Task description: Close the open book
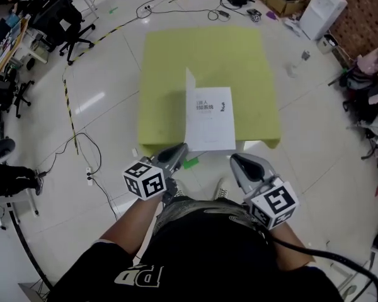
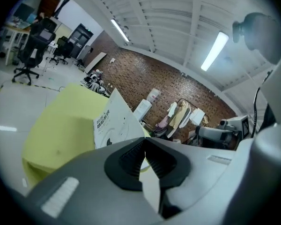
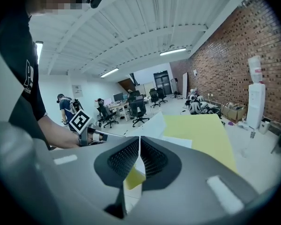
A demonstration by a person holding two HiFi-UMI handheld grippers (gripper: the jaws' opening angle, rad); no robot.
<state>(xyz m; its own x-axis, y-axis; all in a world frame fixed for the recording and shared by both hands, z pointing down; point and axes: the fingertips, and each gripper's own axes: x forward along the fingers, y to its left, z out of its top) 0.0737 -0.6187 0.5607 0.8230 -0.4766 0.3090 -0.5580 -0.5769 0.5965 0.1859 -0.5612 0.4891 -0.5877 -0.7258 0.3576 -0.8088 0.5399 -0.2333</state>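
Note:
A white book [image 1: 209, 119] lies open on the yellow-green table [image 1: 176, 61], near its front edge. Its left cover [image 1: 189, 99] stands nearly upright. My left gripper [image 1: 179, 148] hovers shut just short of the table's front edge, below the book's left corner. My right gripper [image 1: 234, 159] is shut too, a little to the right and off the table. Nothing is held in either. The left gripper view shows the left gripper [image 2: 144, 142] pointing at the raised cover [image 2: 113, 123]. The right gripper [image 3: 139, 142] faces the book [image 3: 155, 124] from its side.
Office chairs [image 1: 63, 17] and desks stand at the back left. Cables [image 1: 82, 150] and striped tape [image 1: 68, 106] lie on the floor left of the table. A white appliance [image 1: 321, 8] and boxes are at the back right, clothes at the right, a small green item [image 1: 189, 163] under the table's edge.

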